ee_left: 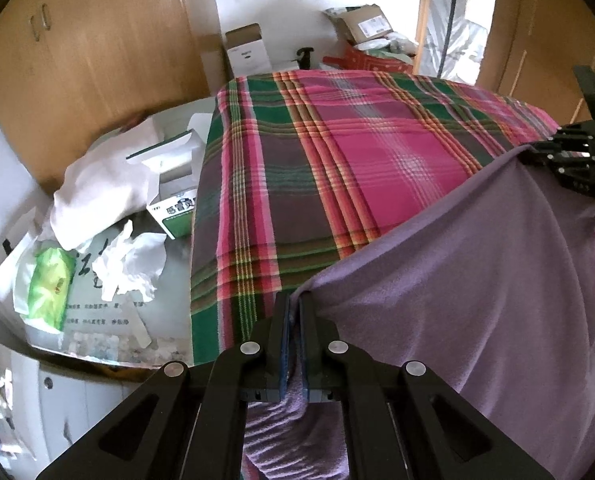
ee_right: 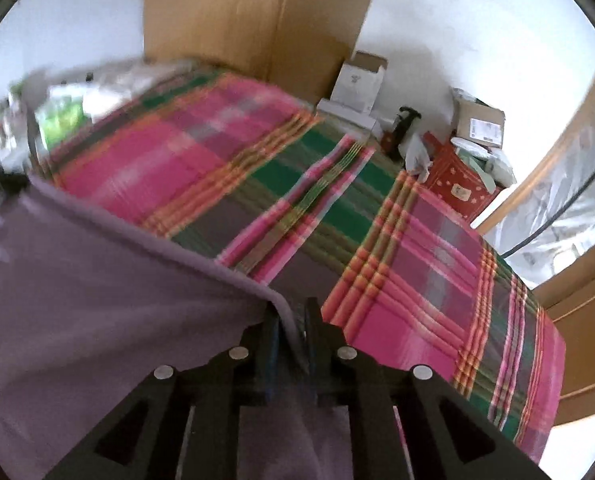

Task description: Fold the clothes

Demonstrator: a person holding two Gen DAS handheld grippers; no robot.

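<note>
Left tongs (ee_left: 294, 312) bottom centre of the left wrist view, clenched nearly flat on a corner of the purple cloth (ee_left: 477, 280), fabric bunched between the blue pads. Right tongs (ee_right: 291, 320) bottom centre of the right wrist view, clamped on the cloth's other corner, hem running through the narrow gap. Cloth hangs stretched between both tongs, filling lower right in the left view and lower left in the right view, above the plaid bedspread (ee_left: 337, 152). Right view blurred. Boxes (ee_left: 249, 50) by the wall, upper centre.
</note>
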